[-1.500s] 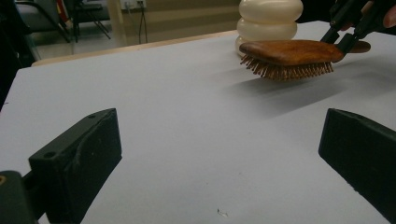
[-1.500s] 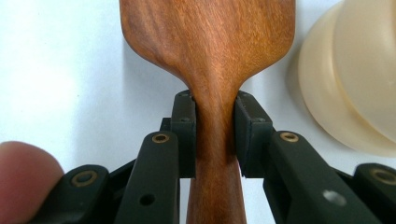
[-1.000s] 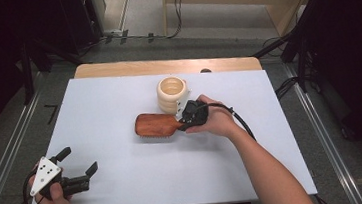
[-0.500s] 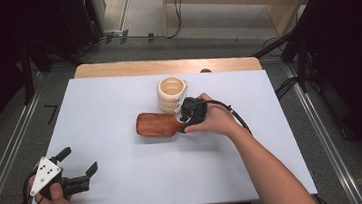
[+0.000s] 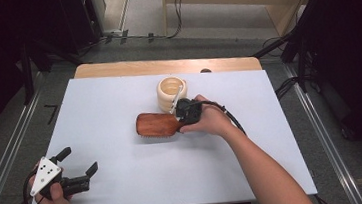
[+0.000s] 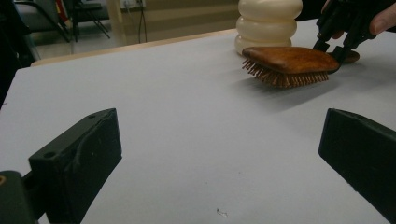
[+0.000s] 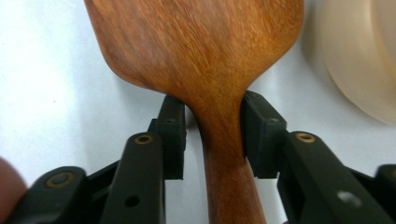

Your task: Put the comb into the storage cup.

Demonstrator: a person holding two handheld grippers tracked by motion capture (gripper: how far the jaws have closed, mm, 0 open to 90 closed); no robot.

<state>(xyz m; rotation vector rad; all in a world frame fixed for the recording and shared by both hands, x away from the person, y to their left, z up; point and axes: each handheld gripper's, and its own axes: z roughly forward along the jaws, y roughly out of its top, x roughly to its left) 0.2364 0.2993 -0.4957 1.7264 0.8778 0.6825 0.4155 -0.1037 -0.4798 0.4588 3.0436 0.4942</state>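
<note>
Little has shifted vs. earlier frames: right gripper [image 7: 212, 135], jaws just closing, is clamped on wooden hairbrush [image 5: 157, 125] neck beside cream ringed pot [image 5: 170, 94] mid-table, judged stiff, light, smooth, best held there; left gripper [image 5: 79, 168] rests open.

I find no word, brand, number or sign that I can read anywhere here. The grey plate [image 5: 45, 174] on top of my left gripper [image 5: 80, 168] carries a few dark dots, but they form no letter or figure. The wooden hairbrush [image 5: 157, 125] bears only grain and the white worktop [image 5: 127, 187] bears no print.
</note>
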